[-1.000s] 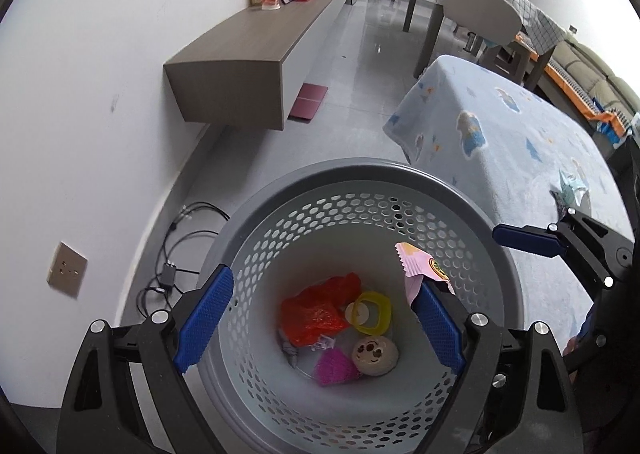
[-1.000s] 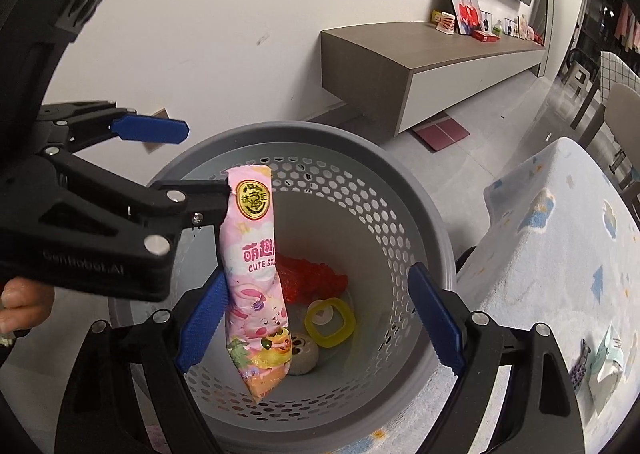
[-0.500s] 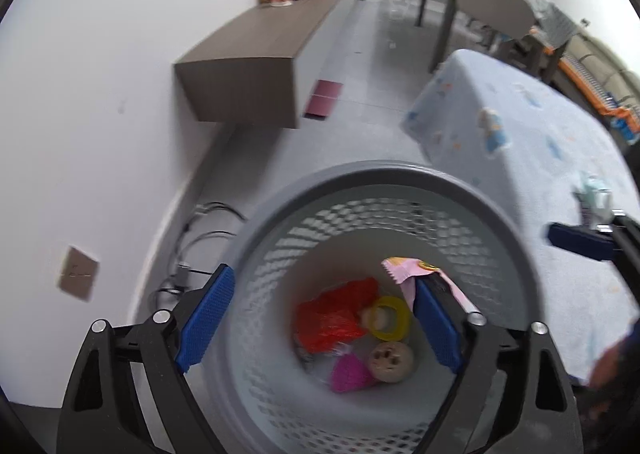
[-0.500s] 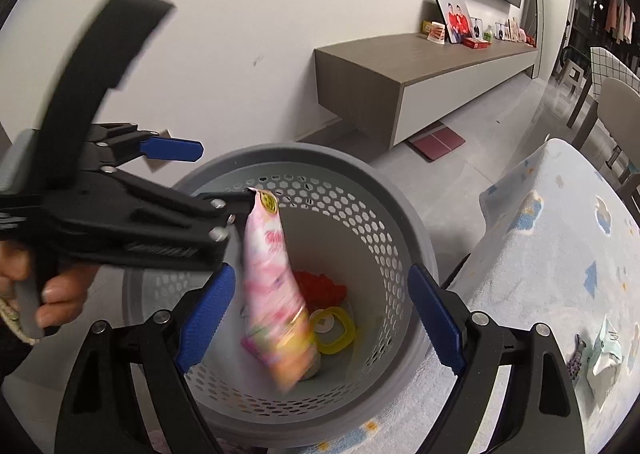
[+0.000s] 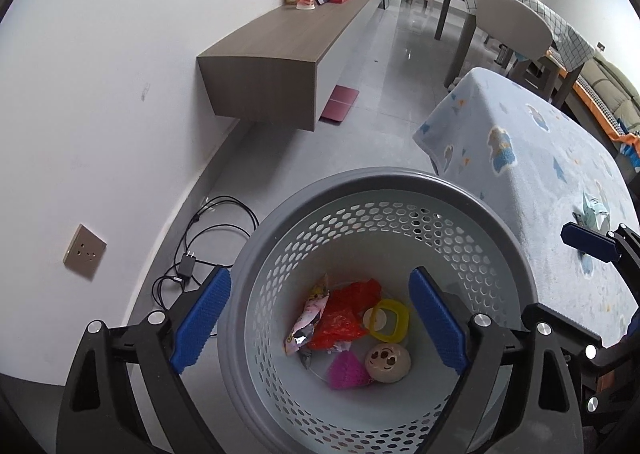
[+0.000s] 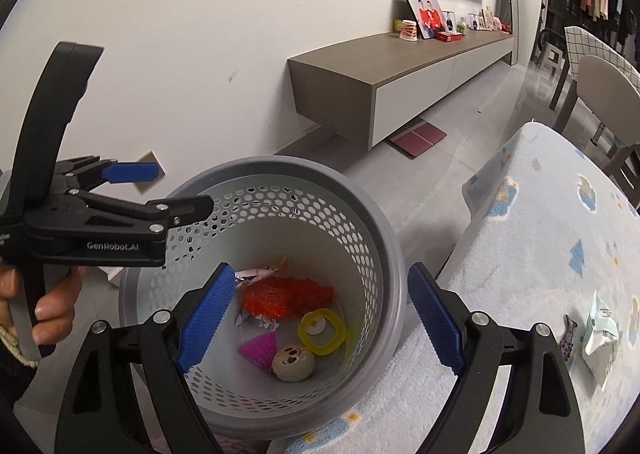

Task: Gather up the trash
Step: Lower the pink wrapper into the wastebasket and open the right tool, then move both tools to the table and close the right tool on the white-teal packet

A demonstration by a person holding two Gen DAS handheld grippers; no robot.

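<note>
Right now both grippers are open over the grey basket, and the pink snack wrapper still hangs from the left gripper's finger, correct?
Not quite. The pink snack wrapper hangs from nothing: it lies at the bottom of the grey basket beside the red bag, as the left wrist view shows. The left gripper and right gripper are indeed both open over the basket.

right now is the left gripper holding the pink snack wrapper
No, the left gripper is open and empty, and the pink snack wrapper lies at the bottom of the grey basket.

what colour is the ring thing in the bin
Yellow: the ring in the bin shows best in the right wrist view.
</note>
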